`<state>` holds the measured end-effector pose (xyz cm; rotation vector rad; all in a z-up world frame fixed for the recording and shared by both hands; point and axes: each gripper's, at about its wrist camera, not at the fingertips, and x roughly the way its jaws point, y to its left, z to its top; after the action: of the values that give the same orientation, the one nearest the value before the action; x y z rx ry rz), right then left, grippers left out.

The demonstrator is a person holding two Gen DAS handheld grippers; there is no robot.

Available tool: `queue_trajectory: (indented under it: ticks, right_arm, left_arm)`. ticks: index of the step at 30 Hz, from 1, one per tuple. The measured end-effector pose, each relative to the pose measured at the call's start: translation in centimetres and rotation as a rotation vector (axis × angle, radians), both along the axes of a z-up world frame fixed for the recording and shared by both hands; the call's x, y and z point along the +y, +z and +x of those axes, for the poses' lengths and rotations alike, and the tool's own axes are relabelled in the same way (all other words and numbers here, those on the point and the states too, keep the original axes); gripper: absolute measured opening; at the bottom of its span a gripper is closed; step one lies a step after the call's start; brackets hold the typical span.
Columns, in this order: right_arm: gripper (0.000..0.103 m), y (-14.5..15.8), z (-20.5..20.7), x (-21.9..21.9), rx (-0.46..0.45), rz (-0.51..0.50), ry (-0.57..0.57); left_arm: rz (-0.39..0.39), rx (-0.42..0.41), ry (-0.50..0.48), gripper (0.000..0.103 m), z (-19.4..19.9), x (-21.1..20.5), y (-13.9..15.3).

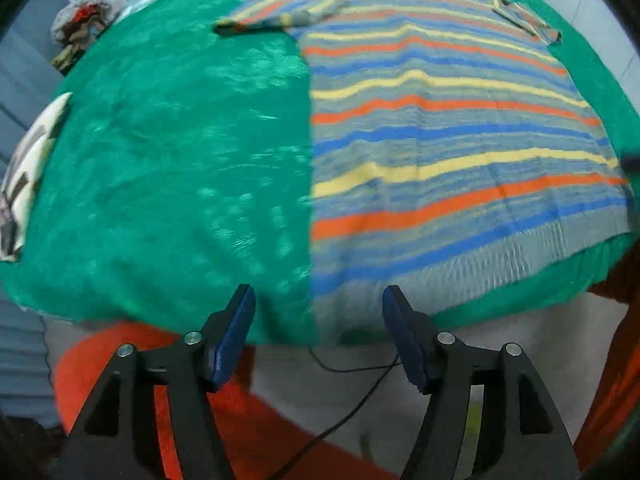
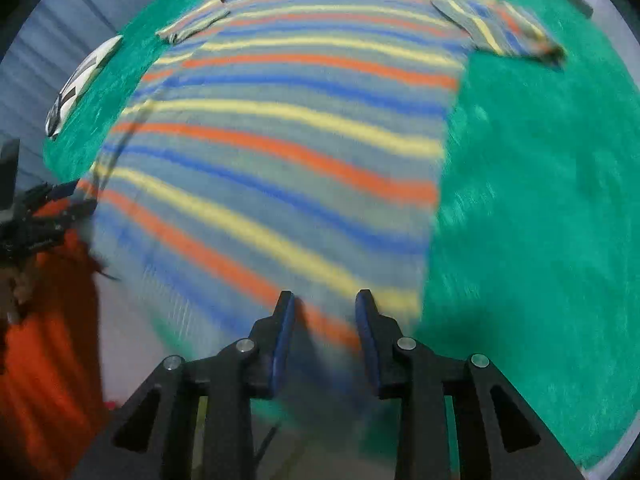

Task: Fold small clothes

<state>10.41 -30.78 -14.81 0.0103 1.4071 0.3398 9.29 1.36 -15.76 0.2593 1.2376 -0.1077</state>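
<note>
A striped shirt [image 1: 440, 128] lies spread flat on the green cloth [image 1: 160, 160] that covers the table, its bands running yellow, orange and blue across grey, with both short sleeves out to the sides and the ribbed hem at the near edge. The left gripper [image 1: 318, 320] hangs just off the table's near edge with its jaws wide apart and nothing between them; the hem's left corner sits just ahead of it, between the line of its fingers. The right gripper [image 2: 325, 320] is over the hem's other end, jaws partly open, the fabric right below and ahead of its blue pads [image 2: 285, 340], though the blur hides whether they touch it. A folded white patterned garment [image 1: 24, 176] rests at the cloth's far left edge
</note>
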Motion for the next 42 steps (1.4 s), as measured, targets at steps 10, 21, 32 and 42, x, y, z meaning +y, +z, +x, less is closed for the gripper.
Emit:
queue_trajectory:
  ticks: [10,21,32,42]
  right_arm:
    - [0.054,0.5,19.2,-1.8,-0.296,-0.184,0.019]
    - [0.005,2.3,18.0,-20.2,-0.386,0.062,-0.627]
    - [0.003,-1.0,13.8,-27.9,-0.303,-0.041,-0.819]
    - [0.002,-1.5,14.0,-26.8,-0.283,-0.213,-0.762]
  left_arm:
    - [-0.157,-0.161,0.160,0.078,2.6,0.3,4.9]
    - [-0.122,-0.062,0.195,0.078,0.1,1.8,2.1]
    - [-0.101,-0.076,0.065,0.078,-0.6,-3.7,3.3]
    - [-0.097,-0.033,0.102,0.078,-1.2,-2.8,2.5]
